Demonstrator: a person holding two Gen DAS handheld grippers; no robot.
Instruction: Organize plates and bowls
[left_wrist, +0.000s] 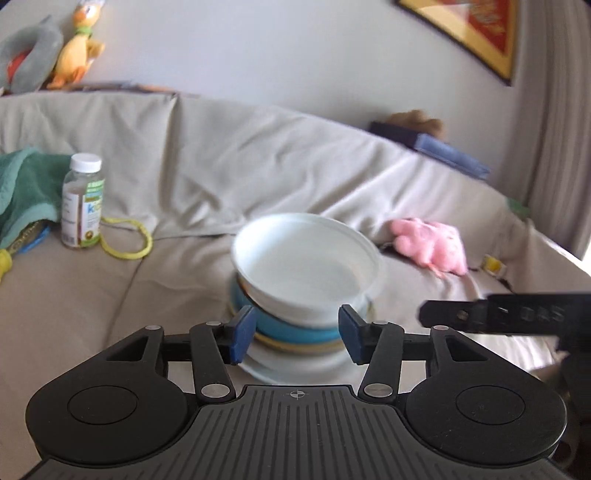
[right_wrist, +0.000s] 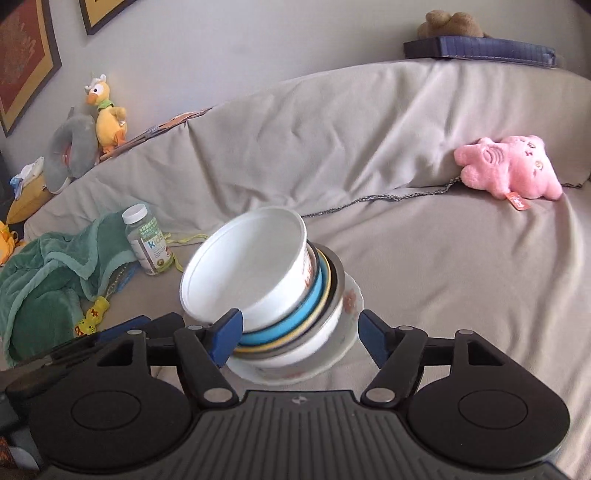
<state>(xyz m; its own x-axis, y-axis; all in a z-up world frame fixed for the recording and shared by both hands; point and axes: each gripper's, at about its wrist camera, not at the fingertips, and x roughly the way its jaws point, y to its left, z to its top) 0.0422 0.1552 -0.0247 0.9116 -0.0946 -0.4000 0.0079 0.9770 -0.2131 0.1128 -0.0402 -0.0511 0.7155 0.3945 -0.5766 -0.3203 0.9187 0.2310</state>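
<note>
White paper bowl (right_wrist: 251, 266) tops a leaning stack of dishes (right_wrist: 295, 332) on the grey sofa (right_wrist: 443, 277): blue bowl (right_wrist: 314, 295), metal bowl, then a floral plate (right_wrist: 351, 295) at the bottom. Both tools face it with jaws apart, the left tool (left_wrist: 297, 334) and right tool (right_wrist: 301, 338) gripping nothing. Stacking looks finished. Next, I judge, the tilted top bowl needs nudging level so the pile stands straight.

bowl stack (right_wrist: 273, 295) on sofa (right_wrist: 443, 277), bottle (right_wrist: 146, 240) to its left, plush toy (right_wrist: 509, 166) far right
</note>
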